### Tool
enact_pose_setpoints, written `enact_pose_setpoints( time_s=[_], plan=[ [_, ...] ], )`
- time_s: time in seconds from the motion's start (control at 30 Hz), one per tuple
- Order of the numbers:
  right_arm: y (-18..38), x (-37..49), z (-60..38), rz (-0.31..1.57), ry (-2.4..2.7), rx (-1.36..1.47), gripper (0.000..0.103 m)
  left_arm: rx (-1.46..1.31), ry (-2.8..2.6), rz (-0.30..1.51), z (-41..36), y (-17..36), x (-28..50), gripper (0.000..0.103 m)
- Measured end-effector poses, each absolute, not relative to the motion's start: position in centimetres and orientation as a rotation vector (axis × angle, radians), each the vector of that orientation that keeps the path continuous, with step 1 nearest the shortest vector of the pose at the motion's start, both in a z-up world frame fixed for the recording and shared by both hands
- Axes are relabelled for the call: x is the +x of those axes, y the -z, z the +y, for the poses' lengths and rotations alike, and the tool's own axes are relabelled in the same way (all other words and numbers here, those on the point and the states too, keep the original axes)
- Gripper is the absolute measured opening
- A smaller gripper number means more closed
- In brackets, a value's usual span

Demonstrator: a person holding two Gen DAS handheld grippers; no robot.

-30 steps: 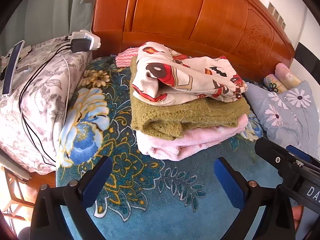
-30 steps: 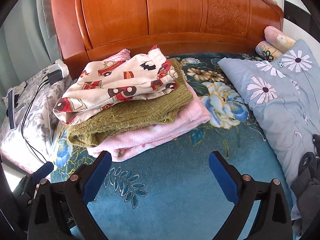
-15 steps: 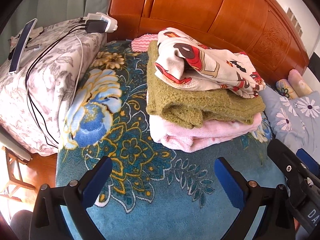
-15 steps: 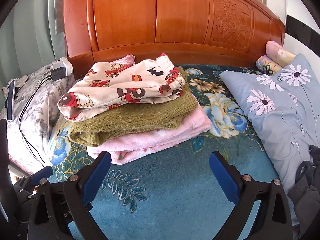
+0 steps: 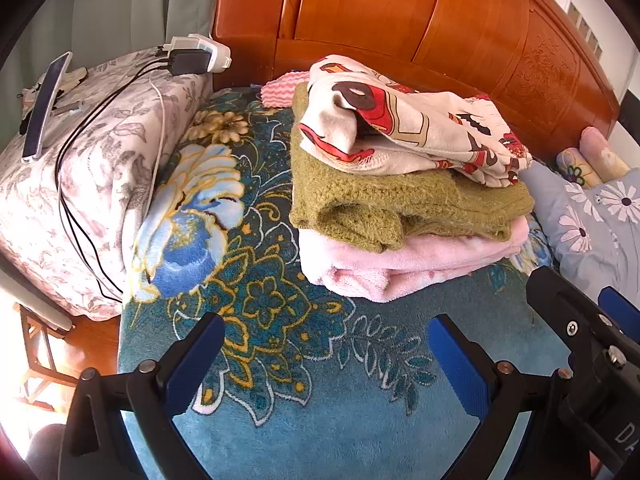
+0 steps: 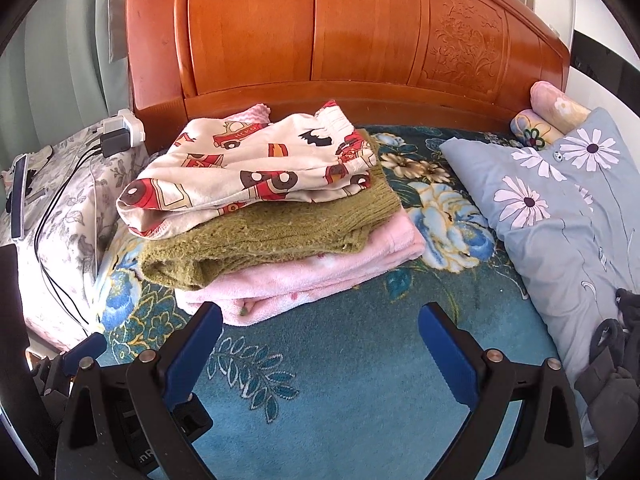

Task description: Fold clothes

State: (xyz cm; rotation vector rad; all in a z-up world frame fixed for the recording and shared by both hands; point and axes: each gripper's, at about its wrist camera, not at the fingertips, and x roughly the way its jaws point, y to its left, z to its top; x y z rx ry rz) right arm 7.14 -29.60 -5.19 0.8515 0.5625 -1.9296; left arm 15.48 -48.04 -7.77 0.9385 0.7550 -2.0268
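Note:
A stack of folded clothes lies on the blue floral blanket (image 5: 280, 420) near the headboard. On top is a cream garment with red cars (image 5: 408, 128) (image 6: 256, 164), under it an olive knit sweater (image 5: 380, 200) (image 6: 272, 240), at the bottom a pink fleece piece (image 5: 400, 264) (image 6: 320, 276). My left gripper (image 5: 326, 356) is open and empty, in front of the stack. My right gripper (image 6: 320, 344) is open and empty, just in front of the pink piece. The right gripper's body also shows in the left wrist view (image 5: 588, 344).
A wooden headboard (image 6: 340, 40) stands behind the stack. A grey floral pillow (image 5: 80, 168) with a phone (image 5: 44, 104), power strip (image 5: 192, 58) and cables lies left. A blue daisy pillow (image 6: 560, 200) lies right, with dark clothing (image 6: 616, 368) at the right edge.
Both grippers have drawn back and shifted slightly; in the left wrist view the stack has moved right and up. Both stay open and empty, and the stack is unchanged.

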Motion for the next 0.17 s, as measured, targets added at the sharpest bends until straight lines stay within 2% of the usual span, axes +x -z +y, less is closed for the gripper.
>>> enact_pose_setpoints(
  time_s=[0.17],
  plan=[
    [5.28,7.2,-29.58,0.571,1.937,0.86,0.099,0.952,2.028,0.783,-48.23,8.03,15.46,0.103]
  ],
)
